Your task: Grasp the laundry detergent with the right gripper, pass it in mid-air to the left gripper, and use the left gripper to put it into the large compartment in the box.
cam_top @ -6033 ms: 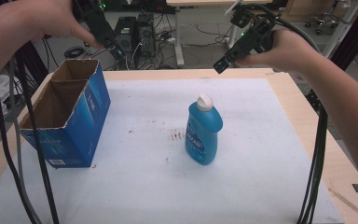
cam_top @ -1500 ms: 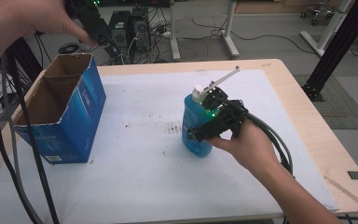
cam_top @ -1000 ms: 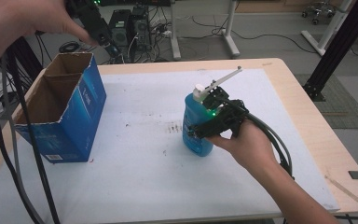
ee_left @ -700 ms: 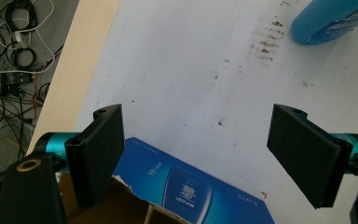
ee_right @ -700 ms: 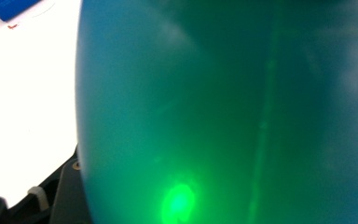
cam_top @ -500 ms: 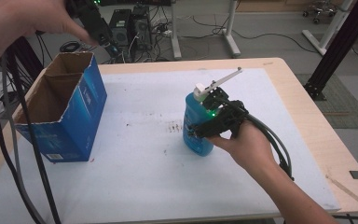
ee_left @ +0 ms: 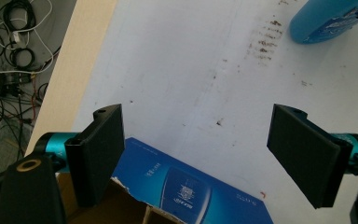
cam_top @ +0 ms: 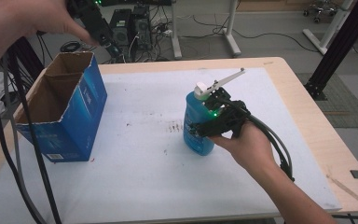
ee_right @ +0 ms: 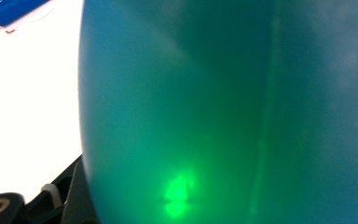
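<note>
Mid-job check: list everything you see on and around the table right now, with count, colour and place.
Plastic bottle with white cap: one, blue, upright mid-table, between the right gripper's jaws.
Open cardboard box: one, blue outside, brown inside, left side of table.
Table cover: one, white, speckled with dark marks.
Wooden table: one, light brown.
Computer towers: dark, on the floor beyond the table.
Left gripper: black jaws open, above the box.
Right gripper: black, jaws have just been closing on the bottle.

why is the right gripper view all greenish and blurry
In the right gripper view the blue bottle sits too close to focus, and a green glow reflects off it; the high view shows a green light on the right gripper closed around it.
</note>
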The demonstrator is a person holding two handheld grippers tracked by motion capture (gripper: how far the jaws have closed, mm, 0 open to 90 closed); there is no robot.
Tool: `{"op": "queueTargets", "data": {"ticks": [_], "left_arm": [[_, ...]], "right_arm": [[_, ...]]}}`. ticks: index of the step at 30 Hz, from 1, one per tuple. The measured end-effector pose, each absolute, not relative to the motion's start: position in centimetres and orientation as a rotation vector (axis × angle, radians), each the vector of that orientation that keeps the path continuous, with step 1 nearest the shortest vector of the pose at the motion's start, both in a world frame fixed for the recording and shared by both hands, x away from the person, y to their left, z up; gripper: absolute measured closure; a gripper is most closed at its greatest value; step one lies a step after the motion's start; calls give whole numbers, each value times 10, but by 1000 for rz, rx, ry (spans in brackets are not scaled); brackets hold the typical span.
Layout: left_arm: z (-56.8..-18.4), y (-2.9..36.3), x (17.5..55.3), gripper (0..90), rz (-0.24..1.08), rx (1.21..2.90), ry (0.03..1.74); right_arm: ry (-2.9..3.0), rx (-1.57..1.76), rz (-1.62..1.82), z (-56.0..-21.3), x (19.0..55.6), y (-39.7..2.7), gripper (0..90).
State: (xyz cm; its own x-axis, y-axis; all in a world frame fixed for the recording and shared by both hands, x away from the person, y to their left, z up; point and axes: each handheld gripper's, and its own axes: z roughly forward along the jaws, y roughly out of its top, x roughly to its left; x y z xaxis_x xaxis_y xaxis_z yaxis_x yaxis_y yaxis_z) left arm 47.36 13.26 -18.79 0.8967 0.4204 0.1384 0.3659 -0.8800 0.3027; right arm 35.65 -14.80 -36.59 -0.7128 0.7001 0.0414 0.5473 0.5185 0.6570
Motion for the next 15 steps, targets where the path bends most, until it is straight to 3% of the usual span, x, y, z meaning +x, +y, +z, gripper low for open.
{"op": "queueTargets", "data": {"ticks": [15], "left_arm": [[-188, 133, 473, 191, 287, 2793, 580]], "right_arm": [[2607, 968, 1032, -365, 364, -160, 445]]}}
